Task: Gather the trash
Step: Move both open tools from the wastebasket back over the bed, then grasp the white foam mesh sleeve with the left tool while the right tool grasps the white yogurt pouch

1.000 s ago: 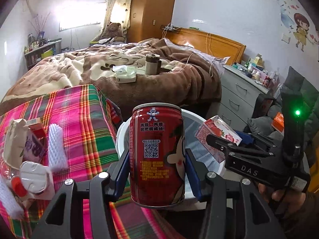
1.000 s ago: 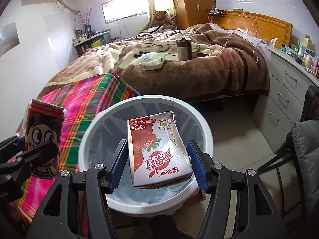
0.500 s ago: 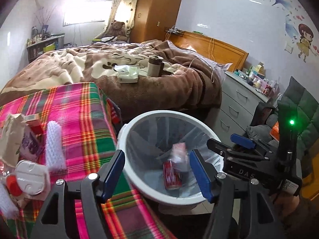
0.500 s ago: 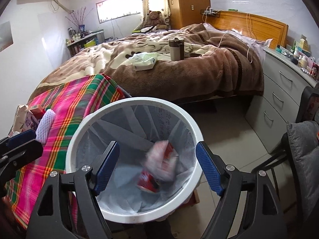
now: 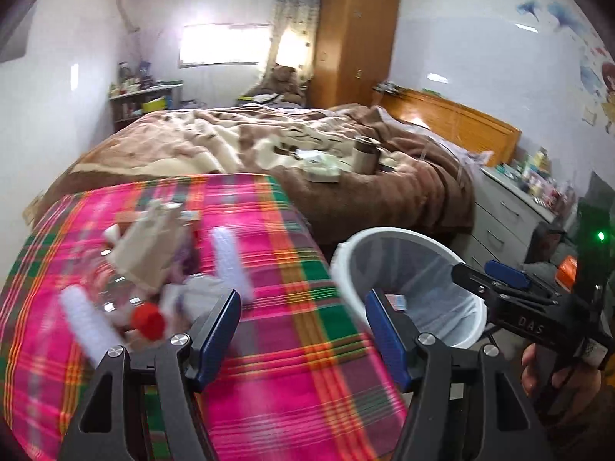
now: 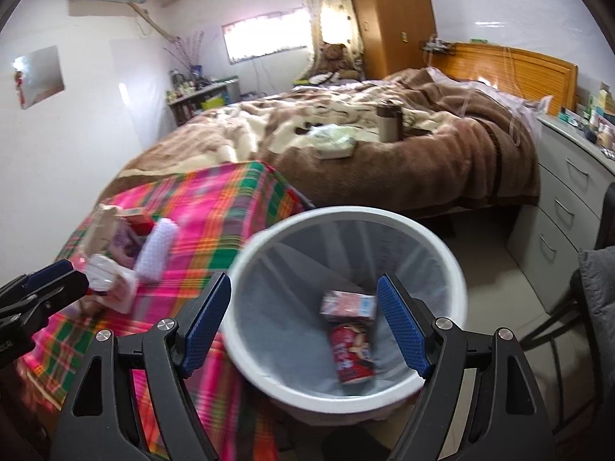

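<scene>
A white trash bin (image 6: 442, 253) with a clear liner stands beside the plaid-covered table (image 5: 269, 345). Inside it lie a red drink can (image 6: 351, 353) and a strawberry milk carton (image 6: 348, 305). My right gripper (image 6: 303, 326) is open and empty above the bin. My left gripper (image 5: 303, 330) is open and empty over the table edge; the bin (image 5: 388, 234) is to its right. A trash pile lies on the table's left: a paper bag (image 5: 150, 246), white foam sleeves (image 5: 230, 261) and a red-capped item (image 5: 148, 320). The right gripper (image 5: 499, 280) shows in the left view.
A bed with a brown blanket (image 6: 384, 146) holds a tissue pack (image 6: 334, 142) and a flask (image 6: 390, 121). A grey drawer unit (image 6: 569, 207) stands at right, with a dark chair (image 6: 595, 292) near it. A wooden wardrobe (image 5: 353, 42) is at the back.
Both grippers opened and dropped the can and the carton into the bin. The left gripper has since swung left, over the table toward the trash pile.
</scene>
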### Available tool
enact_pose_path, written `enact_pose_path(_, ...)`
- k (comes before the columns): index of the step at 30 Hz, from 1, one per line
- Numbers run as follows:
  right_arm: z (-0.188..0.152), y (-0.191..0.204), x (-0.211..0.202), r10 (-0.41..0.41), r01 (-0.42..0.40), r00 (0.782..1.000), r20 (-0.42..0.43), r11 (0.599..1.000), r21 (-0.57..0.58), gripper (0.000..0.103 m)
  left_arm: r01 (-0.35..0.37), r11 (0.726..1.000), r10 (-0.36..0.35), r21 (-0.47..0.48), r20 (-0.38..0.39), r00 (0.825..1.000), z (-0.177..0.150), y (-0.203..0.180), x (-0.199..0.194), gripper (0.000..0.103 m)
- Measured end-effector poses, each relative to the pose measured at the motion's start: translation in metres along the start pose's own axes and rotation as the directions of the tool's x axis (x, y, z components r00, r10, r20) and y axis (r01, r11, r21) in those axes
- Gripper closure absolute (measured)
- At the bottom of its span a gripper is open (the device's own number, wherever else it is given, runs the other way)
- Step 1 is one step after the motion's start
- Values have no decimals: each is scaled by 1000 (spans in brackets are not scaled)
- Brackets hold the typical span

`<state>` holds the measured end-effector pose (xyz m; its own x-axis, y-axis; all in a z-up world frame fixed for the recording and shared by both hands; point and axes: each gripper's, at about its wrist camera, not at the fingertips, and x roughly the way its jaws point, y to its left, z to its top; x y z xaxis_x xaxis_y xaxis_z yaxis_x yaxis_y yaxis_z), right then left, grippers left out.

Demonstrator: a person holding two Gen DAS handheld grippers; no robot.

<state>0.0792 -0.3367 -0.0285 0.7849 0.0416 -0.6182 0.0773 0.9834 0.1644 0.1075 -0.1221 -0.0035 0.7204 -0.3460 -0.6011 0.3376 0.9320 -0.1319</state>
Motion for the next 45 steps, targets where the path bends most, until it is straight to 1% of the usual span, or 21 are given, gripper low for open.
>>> enact_pose_path(3,-1,18,0,43,-42,999,6,999,-20,23,-58,998,58,-37,15,998,-5,25,-13,36)
enact_pose_path(5,0,30,1,60,-60,998,5,998,-29,23,-84,994,86,-71,25,996,-8,43,-20,36)
enact_pose_path(7,0,41,6,79,-79,997,-1,996,-32,23,-125,986,130,-111,40,991,-10,63,-28,36)
enact_pose_path(9,-1,51,9,99,-99,995,-8,995,-31,23,-150,981,156,-126,44,987,-13,77,-33,36)
enact_pose_path(12,-2,65,17,121,-122,992,-23,992,-41,23,-203,967,207,-153,15,978,-18,100,-34,36)
enact_pose_path(17,-2,85,28,157,-159,987,-45,986,-41,23,-244,951,246,-187,-12,969,-24,128,-32,36)
enact_pose_path(21,2,105,36,192,-195,979,-62,979,-53,23,-253,941,249,-226,-45,967,-28,148,-23,36)
enact_pose_path(24,6,120,42,212,-218,974,-74,973,-76,23,-264,935,251,-237,-87,964,-30,157,-9,36)
enact_pose_path(27,10,133,53,230,-239,968,-95,967,-91,23,-266,934,247,-236,-108,963,-33,165,3,36)
enact_pose_path(30,12,145,61,248,-261,961,-120,958,-115,23,-239,931,215,-276,-117,970,-36,176,9,36)
enact_pose_path(31,13,148,63,253,-269,959,-126,955,-128,23,-242,931,218,-272,-117,969,-37,177,10,36)
enact_pose_path(34,14,160,70,266,-289,952,-153,944,-162,23,-275,933,241,-232,-164,957,-37,180,20,36)
enact_pose_path(35,14,162,72,272,-297,949,-162,940,-166,24,-285,934,250,-217,-176,952,-38,181,22,36)
enact_pose_path(37,12,167,76,276,-310,942,-191,934,-179,39,-292,934,253,-204,-194,948,-41,183,24,36)
enact_pose_path(39,10,170,76,284,-321,938,-199,929,-186,44,-282,935,243,-216,-192,951,-42,186,20,36)
enact_pose_path(41,9,169,73,294,-332,934,-200,923,-193,49,-296,933,260,-203,-187,947,-42,188,17,36)
enact_pose_path(42,9,169,72,303,-342,931,-204,919,-195,55,-301,933,265,-197,-188,946,-42,188,16,36)
enact_pose_path(43,7,167,69,314,-355,926,-211,914,-195,56,-300,934,264,-194,-190,946,-42,189,15,36)
enact_pose_path(45,5,166,65,315,-357,925,-214,911,-203,56,-286,937,249,-202,-191,949,-43,191,15,36)
